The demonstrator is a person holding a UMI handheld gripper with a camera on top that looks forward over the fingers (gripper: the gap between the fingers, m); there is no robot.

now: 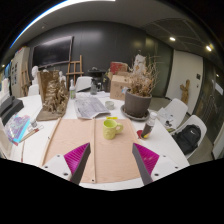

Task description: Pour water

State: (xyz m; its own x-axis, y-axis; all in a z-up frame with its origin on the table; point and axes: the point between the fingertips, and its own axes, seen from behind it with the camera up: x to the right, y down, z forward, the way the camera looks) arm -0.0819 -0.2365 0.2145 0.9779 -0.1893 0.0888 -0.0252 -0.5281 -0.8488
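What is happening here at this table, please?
A hand-held gripper hovers over a brown mat on a white table, its fingers open and holding nothing. Just beyond them stands a yellow-green cup, untouched. Farther back is a dark pot with dried plants. No pouring has begun yet.

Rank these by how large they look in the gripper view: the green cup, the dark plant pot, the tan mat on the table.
1. Tan mat
2. Dark plant pot
3. Green cup, though it sits nearer than the pot, so this pair is unsure.
The gripper jaws stand open, short of all three.
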